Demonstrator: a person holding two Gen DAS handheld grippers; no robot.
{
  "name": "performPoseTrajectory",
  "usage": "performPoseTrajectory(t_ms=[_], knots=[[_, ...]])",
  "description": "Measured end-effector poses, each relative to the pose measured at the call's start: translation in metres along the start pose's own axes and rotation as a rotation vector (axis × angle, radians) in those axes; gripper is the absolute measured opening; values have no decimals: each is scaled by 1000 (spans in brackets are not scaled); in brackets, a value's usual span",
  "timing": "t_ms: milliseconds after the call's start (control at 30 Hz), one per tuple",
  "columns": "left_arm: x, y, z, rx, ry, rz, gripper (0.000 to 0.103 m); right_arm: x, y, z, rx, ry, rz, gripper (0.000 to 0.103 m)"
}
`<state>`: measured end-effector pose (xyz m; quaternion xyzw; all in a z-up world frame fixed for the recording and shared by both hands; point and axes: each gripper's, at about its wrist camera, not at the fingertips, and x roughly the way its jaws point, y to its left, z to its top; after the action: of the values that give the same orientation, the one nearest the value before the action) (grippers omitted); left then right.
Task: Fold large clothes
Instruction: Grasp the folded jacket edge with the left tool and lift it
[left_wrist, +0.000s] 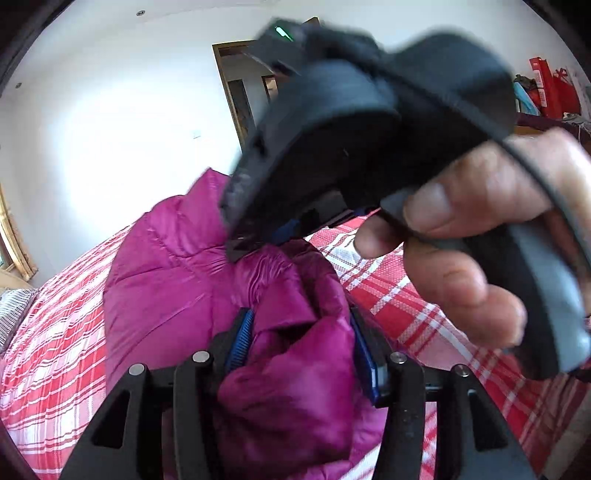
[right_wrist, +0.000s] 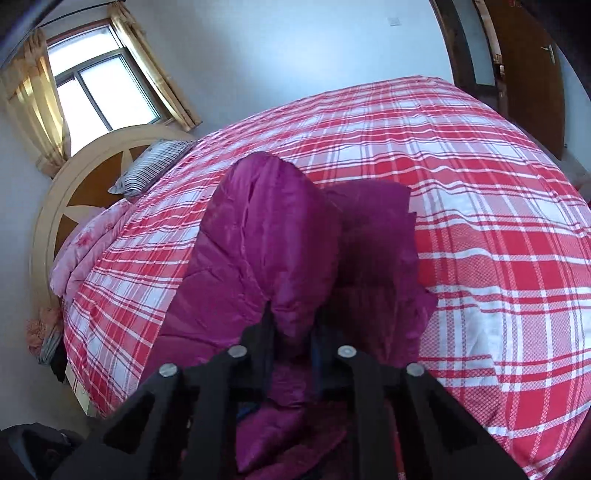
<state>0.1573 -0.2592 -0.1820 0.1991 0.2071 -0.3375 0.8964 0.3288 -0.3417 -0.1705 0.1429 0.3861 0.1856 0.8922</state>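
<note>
Magenta padded fabric fills the space right in front of both my cameras: it is the puffer jacket (left_wrist: 166, 288), lying bunched on the bed (left_wrist: 388, 295) with its red-and-white checked cover.

My left hand-held gripper (left_wrist: 301, 343) stands about half open, its blue pads on either side of a fold of the jacket; I cannot tell whether they still press on it.

My right hand-held gripper (right_wrist: 291, 325) is nearly closed, pinching a raised ridge of the same jacket, which stands up from the bed in a hump. In the left view it looms blurred and close, with my fingers (left_wrist: 461, 266) wrapped round its handle.

I judge this to be a regrip midway through a fold. To do it well, I should keep the right pinch firm on the whole thickness, since slick padded cloth slips easily. Any carry should stay low across the bed so trapped air does not balloon the layers. The left should only let go once its part lies flat, then take a fresh hold at an edge or seam rather than in the loose middle.
</note>
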Motion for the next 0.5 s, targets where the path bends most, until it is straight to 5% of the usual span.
performPoseTrajectory(t_ms=[167,500], knots=[[-41,11,-1,-13,-34,3,72,-4,-8,-4,38,-23,-29,14],[-38,64,12,-101,-7,94,76,-1,-21,-8,90,-23,-51,14]])
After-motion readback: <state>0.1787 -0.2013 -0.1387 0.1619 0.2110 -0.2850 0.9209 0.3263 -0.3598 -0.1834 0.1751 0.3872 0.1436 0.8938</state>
